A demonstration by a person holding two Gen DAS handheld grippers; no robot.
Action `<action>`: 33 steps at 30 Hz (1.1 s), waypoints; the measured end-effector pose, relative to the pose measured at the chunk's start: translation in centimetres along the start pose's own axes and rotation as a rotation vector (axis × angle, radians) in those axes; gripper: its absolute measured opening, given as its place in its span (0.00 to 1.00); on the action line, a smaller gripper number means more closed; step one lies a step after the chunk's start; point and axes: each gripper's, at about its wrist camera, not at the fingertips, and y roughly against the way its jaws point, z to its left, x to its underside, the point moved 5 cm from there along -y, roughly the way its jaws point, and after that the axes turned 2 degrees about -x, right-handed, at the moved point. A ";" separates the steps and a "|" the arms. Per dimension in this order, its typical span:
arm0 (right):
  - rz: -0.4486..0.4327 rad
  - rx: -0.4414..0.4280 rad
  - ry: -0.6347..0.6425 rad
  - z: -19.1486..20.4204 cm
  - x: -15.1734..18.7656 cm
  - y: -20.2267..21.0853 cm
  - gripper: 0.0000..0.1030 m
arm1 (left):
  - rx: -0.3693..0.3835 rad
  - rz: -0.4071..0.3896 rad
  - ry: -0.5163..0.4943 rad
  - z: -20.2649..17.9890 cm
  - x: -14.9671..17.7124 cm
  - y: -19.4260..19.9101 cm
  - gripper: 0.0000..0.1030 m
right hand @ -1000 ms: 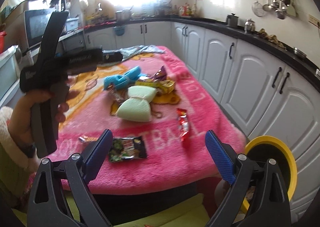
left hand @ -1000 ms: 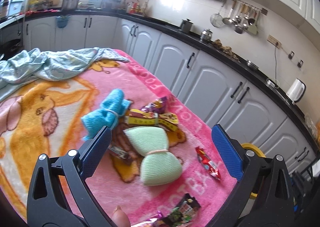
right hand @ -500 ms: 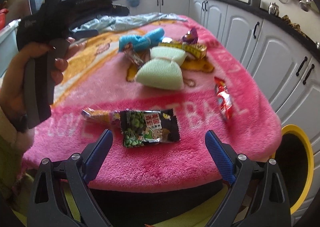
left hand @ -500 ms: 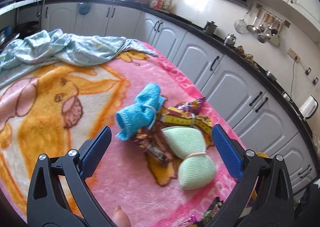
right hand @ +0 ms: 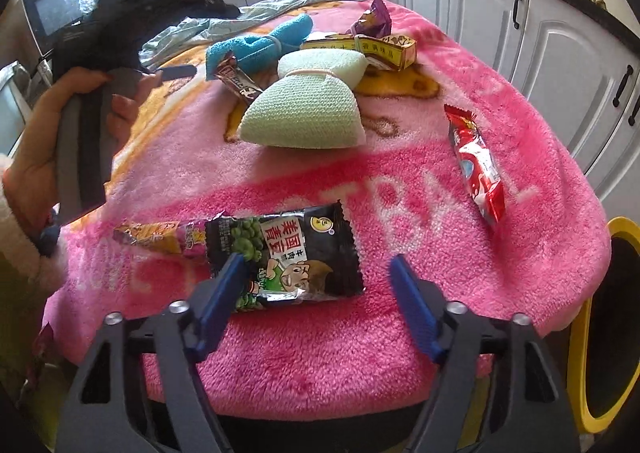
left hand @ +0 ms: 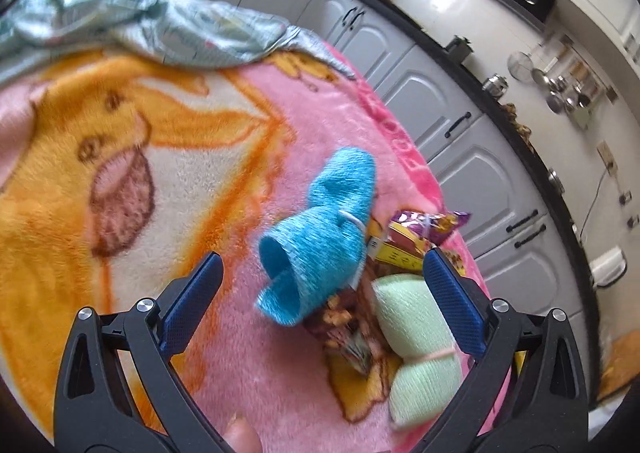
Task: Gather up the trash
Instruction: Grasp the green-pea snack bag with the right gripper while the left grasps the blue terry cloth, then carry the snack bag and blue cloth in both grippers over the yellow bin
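Note:
A black green-pea snack packet (right hand: pixel 288 253) lies near the front edge of the pink blanket (right hand: pixel 320 353). My right gripper (right hand: pixel 316 261) is low over it, jaws closing, the packet between the fingers but not pinched. A pink-orange wrapper (right hand: pixel 160 235) sits left of it and a red wrapper (right hand: pixel 478 169) lies to the right. My left gripper (left hand: pixel 320 257) stands open above a blue rolled cloth (left hand: pixel 324 237). Beside that cloth are a brown wrapper (left hand: pixel 348 337), a yellow box (left hand: pixel 400 253) and a purple wrapper (left hand: pixel 432 221).
A pale green tied cloth (right hand: pixel 308 109) lies mid-blanket. A yellow-rimmed bin (right hand: pixel 616 333) stands past the blanket's right edge. A crumpled light-blue sheet (left hand: pixel 140 25) covers the far end. White kitchen cabinets (right hand: pixel 560 53) run along the right. A hand (right hand: pixel 52 141) holds the left gripper.
My right gripper sank toward the pea packet and its jaws narrowed. My left gripper moved forward and down over the blue cloth, rolling as it went.

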 end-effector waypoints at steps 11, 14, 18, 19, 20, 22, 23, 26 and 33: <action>-0.012 -0.003 0.073 0.7 0.0 0.0 0.32 | -0.005 0.055 0.010 0.5 0.6 -2.5 0.39; -0.020 0.012 0.102 0.9 0.1 0.2 0.28 | 0.008 0.049 0.000 0.3 0.6 -2.3 0.26; -0.028 0.003 0.092 0.7 0.1 0.7 0.20 | 0.048 0.048 -0.008 0.0 0.8 -1.5 0.16; -0.032 0.001 0.087 0.7 0.1 0.9 0.19 | 0.055 0.050 -0.014 -0.1 1.0 -1.3 0.15; -0.032 -0.002 0.084 0.7 0.1 1.0 0.19 | 0.063 0.051 -0.018 -0.3 1.1 -1.1 0.14; -0.038 0.000 0.080 0.6 0.1 1.3 0.18 | 0.079 0.052 -0.026 -0.7 1.4 -0.6 0.13; -0.041 -0.002 0.077 0.5 0.0 1.4 0.18 | 0.079 0.047 -0.032 -0.8 1.5 -0.4 0.13; -0.053 0.005 0.077 0.5 -0.1 2.0 0.18 | 0.087 0.017 -0.055 -1.6 1.7 0.9 0.13; -0.077 0.023 0.077 0.1 -0.1 3.2 0.17 | 0.131 -0.040 -0.147 -4.5 2.2 3.9 0.13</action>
